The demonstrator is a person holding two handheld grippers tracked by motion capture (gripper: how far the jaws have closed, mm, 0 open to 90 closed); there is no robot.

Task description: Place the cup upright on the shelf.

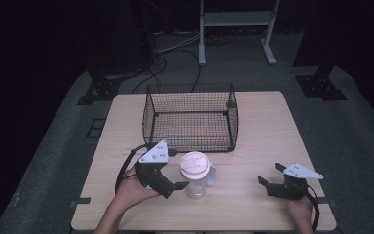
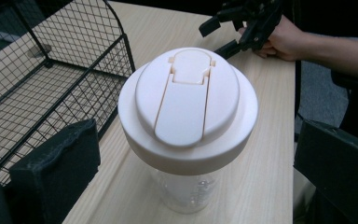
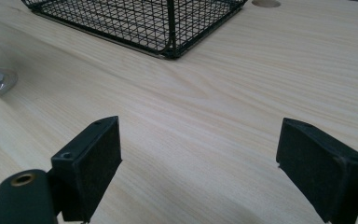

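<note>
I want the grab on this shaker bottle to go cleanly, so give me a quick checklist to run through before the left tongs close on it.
1. Left tongs open wide enough: ok, the jaws stand apart on either side of the bottle.
2. Shaker bottle upright on the table: ok.
3. White lid on, flip cap down: ok; how tight it sits, cannot tell.
4. Jaws level with the clear body below the lid: cannot tell.
5. Wire basket free to take the bottle: ok, nothing lies in it.
6. Right tongs out of the way: ok, open and resting well off to the side.
</note>
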